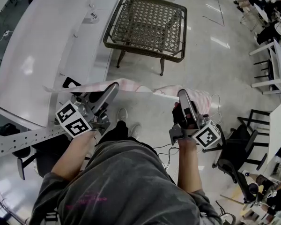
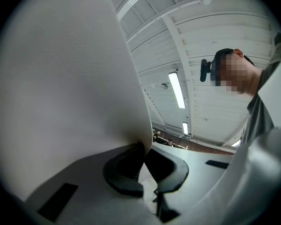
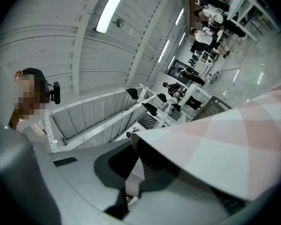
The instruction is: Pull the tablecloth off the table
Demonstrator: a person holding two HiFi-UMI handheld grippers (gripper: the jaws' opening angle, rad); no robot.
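The left hand-held gripper [image 1: 111,89] and right hand-held gripper [image 1: 181,95] each pinch the pink-checked tablecloth [image 1: 147,86], keeping it stretched between them. It hangs clear of the wicker table [image 1: 147,56], whose top seems bare.

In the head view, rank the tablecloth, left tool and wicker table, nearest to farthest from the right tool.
1. tablecloth: clamped in the right tool.
2. left tool: to its left, gripping the same cloth.
3. wicker table: ahead, beyond the cloth, farthest.
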